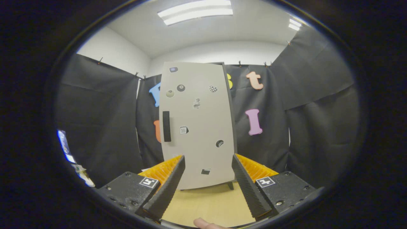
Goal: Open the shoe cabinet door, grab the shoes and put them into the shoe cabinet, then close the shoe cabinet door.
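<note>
A tall white shoe cabinet (197, 127) stands upright on the wooden floor (206, 203), straight ahead beyond the fingers. Its door is shut and carries several small stickers. A dark vertical handle (166, 126) sits near the door's left edge, about halfway up. My gripper (208, 162) is open, with nothing between its fingers; the cabinet's lower part shows through the gap between them. It stays some way short of the cabinet.
Black cloth walls close in behind and on both sides of the cabinet. A fingertip of a person's hand (205, 223) shows just below the fingers. Some small objects (74, 159) lie low at the left, past the left finger.
</note>
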A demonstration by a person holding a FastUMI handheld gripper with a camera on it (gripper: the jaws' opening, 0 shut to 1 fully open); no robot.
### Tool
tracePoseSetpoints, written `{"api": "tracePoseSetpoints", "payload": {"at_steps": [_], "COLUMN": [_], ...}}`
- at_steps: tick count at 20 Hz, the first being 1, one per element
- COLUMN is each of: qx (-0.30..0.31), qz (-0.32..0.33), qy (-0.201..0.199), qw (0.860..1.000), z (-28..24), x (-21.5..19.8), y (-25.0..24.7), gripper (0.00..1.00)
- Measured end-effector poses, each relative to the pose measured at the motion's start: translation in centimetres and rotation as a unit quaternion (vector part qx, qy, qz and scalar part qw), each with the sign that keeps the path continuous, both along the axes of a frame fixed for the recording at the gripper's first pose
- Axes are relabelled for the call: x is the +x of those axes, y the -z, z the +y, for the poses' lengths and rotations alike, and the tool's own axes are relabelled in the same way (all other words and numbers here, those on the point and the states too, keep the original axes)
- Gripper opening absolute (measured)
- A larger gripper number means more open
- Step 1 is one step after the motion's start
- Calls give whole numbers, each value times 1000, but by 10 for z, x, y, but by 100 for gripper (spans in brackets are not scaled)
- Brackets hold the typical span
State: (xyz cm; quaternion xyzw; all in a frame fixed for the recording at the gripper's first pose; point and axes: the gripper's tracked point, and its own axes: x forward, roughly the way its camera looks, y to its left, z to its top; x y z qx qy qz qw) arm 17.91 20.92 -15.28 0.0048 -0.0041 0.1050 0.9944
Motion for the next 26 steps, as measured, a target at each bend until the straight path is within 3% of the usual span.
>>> {"api": "tracePoseSetpoints", "payload": {"at_steps": [26], "qx": [-6], "qz": [15], "qy": [-23], "qw": [1000], "z": [24], "x": [-8], "y": [16], "gripper": [99]}}
